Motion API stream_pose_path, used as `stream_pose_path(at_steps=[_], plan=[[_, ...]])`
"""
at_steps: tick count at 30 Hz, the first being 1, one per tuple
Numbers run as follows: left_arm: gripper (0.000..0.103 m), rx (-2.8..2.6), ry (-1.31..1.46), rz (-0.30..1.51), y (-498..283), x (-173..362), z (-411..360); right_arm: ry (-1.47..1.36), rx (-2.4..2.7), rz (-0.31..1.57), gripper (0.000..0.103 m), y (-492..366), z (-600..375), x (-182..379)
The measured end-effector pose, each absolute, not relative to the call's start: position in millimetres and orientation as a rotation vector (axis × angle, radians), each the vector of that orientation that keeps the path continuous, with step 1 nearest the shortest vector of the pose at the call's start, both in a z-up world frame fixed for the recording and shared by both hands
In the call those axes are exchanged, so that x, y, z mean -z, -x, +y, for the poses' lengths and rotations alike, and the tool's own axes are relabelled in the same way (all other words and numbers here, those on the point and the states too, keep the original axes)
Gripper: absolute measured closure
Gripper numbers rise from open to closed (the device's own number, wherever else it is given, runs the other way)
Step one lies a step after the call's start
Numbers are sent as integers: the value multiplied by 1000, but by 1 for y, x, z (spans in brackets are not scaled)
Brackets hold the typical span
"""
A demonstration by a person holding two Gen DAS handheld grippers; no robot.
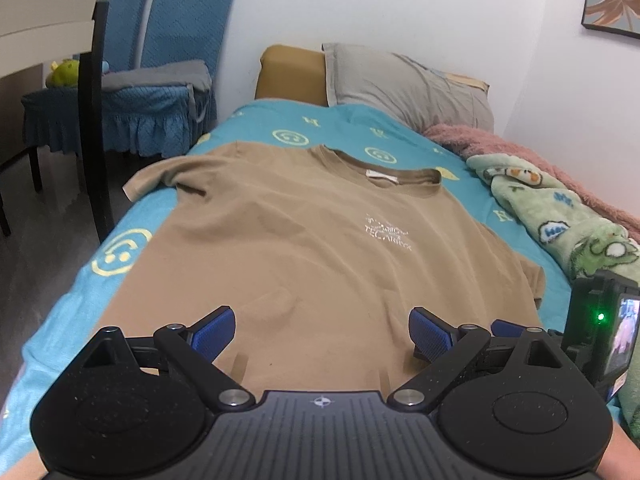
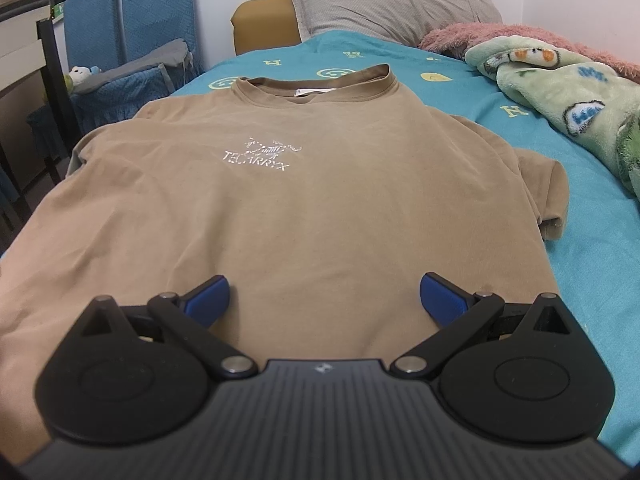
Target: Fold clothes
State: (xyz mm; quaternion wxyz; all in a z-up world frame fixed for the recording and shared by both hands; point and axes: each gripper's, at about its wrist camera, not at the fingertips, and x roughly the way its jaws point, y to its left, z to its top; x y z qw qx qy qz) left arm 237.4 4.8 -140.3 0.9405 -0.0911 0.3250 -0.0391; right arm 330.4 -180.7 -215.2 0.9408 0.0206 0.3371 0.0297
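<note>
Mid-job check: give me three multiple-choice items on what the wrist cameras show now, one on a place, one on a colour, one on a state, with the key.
1. Where does the grey pillow lie relative to the T-shirt?
A. Beyond its collar, at the head of the bed
B. On its chest print
C. Under its hem

2. What colour is the T-shirt?
A. Navy
B. Tan
C. White

3. How do the two grippers stand?
A. Both open, holding nothing
B. Both shut on the hem
C. Left shut on a sleeve, right open

Key:
1 A: the grey pillow sits past the collar, by the wall.
2 B: the T-shirt is tan on the teal sheet.
3 A: the left gripper and right gripper have their blue pads spread apart above the shirt, with no cloth between them.
</note>
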Motion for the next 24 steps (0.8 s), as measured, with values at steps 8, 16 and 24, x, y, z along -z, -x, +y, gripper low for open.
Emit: stream_pose_path(at_steps=[8, 16, 24], plan=[[8, 63, 186, 677, -241, 148, 7, -189, -134, 668, 0, -343, -206, 196], [8, 57, 218, 695, -241, 149, 10, -1037, 15, 506, 0, -336, -336, 198], [8, 72, 215, 719, -241, 155, 7, -1290, 131, 524, 22, -354, -377, 242]])
